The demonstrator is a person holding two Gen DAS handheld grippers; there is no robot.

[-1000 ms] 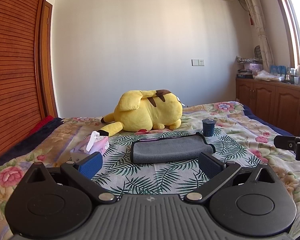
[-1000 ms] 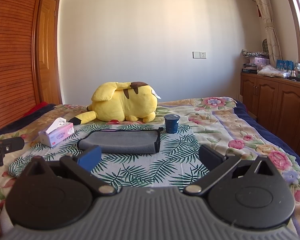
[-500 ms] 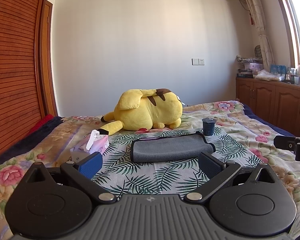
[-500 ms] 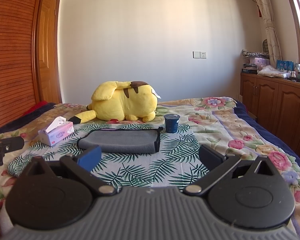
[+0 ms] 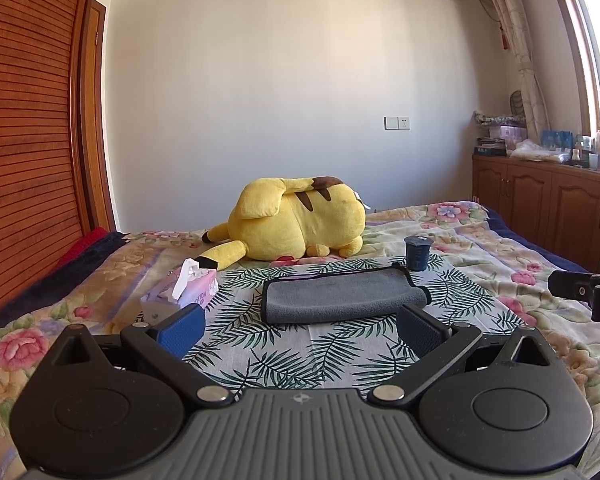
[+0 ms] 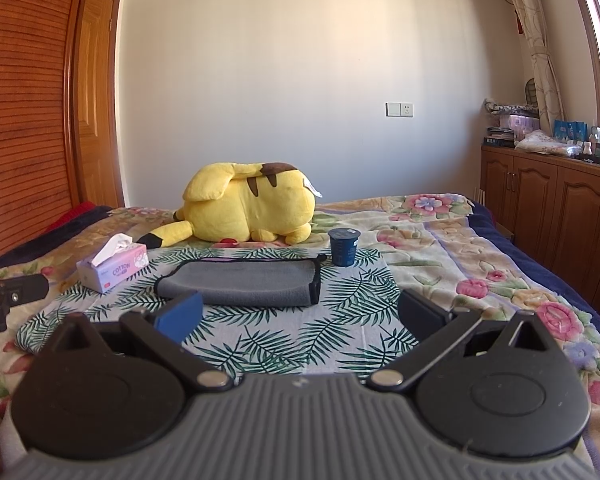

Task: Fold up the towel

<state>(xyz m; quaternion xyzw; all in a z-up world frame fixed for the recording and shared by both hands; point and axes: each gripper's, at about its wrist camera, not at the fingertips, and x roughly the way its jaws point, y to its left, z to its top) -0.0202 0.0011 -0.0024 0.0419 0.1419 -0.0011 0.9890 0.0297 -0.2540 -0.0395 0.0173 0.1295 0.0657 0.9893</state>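
Observation:
A grey towel (image 5: 342, 295) with a dark edge lies folded into a long flat bundle on the leaf-print cloth (image 5: 300, 352) on the bed; it also shows in the right wrist view (image 6: 240, 282). My left gripper (image 5: 300, 326) is open and empty, held short of the towel's near edge. My right gripper (image 6: 298, 314) is open and empty, also short of the towel. Each gripper shows at the edge of the other's view: the right one (image 5: 588, 290) and the left one (image 6: 8, 298).
A yellow plush toy (image 5: 296, 220) lies behind the towel. A dark blue cup (image 5: 418, 253) stands by the towel's far right corner. A pink tissue box (image 5: 188, 288) sits to the left. Wooden cabinets (image 6: 560, 216) run along the right side of the bed.
Both grippers have lifted or tilted very slightly; the scene sits a touch higher in view. The towel has not moved.

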